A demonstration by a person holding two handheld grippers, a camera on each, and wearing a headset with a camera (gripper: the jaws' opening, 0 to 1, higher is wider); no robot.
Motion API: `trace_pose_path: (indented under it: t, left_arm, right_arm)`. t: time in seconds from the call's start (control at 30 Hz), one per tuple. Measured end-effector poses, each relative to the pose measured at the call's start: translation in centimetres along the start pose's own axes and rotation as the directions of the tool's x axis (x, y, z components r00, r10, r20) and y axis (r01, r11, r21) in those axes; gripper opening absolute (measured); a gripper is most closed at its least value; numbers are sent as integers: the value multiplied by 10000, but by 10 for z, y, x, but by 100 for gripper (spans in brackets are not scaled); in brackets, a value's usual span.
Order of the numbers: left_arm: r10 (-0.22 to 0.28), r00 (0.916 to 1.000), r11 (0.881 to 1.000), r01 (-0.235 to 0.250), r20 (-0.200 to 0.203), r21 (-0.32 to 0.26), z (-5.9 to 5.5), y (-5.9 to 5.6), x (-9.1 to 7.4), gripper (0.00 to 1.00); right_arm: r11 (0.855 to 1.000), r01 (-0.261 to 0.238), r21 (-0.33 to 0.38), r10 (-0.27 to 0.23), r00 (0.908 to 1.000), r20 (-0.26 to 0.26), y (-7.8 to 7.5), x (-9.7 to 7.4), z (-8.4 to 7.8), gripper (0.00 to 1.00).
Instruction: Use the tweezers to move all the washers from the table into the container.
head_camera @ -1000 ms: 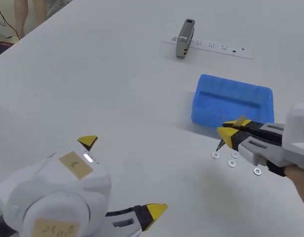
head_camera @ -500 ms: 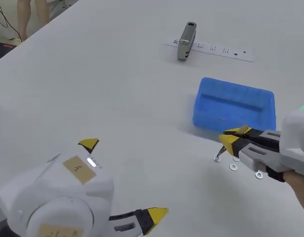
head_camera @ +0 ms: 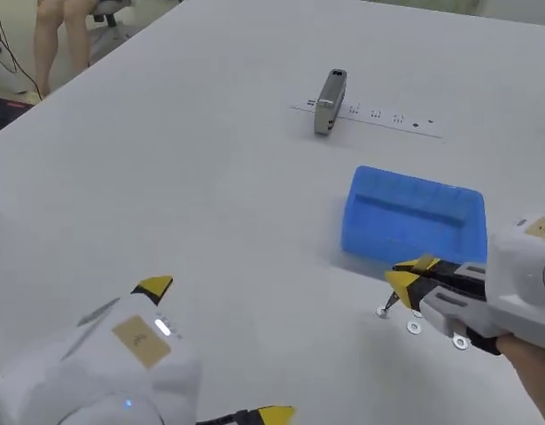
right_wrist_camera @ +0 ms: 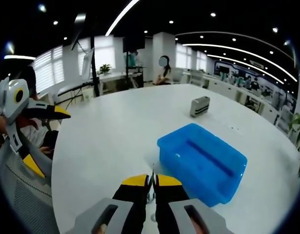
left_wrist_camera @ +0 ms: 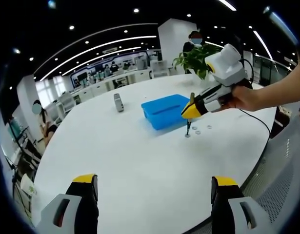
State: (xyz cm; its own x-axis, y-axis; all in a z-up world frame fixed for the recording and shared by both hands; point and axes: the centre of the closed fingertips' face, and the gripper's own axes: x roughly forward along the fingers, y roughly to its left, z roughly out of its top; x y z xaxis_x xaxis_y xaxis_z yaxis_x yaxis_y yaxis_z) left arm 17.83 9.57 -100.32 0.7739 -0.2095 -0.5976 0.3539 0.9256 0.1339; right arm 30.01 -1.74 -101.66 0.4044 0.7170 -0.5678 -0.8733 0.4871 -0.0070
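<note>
The table (head_camera: 210, 204) is white, smooth and matt. Right of centre, the container (head_camera: 414, 221) is faintly glossy blue plastic. Below it the washers (head_camera: 415, 328) are bright metal and the tweezers (head_camera: 387, 304) dark metal. The left gripper (head_camera: 215, 351) and right gripper (head_camera: 410, 272) have smooth white plastic shells; the left one carries a tan paper label (head_camera: 139, 319). At upper centre, the small box (head_camera: 329, 102) looks like brushed grey metal.

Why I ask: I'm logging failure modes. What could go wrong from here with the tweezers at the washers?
1. The tweezers, pinched in the right gripper, point down at the washers, which lie flat on the smooth table. The thin tips may slip or flick one away.
2. Any washer must clear the near wall of the blue container. A weak pinch could drop it outside.
</note>
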Motion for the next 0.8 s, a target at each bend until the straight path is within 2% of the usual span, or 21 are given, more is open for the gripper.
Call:
trace_pose_path:
  t: [0.27,0.8]
  left_arm:
    - [61,10000,9999,-62,17,114,0,0,-1,99]
    - [196,9997,9997,-198,134,149,1,3,-1,99]
  right_arm:
    - [9999,107,-72,-108,9998,-148,-2,-2,2,1]
    - [9993,97,-354,-76,9982,597,-6,-17,52,0]
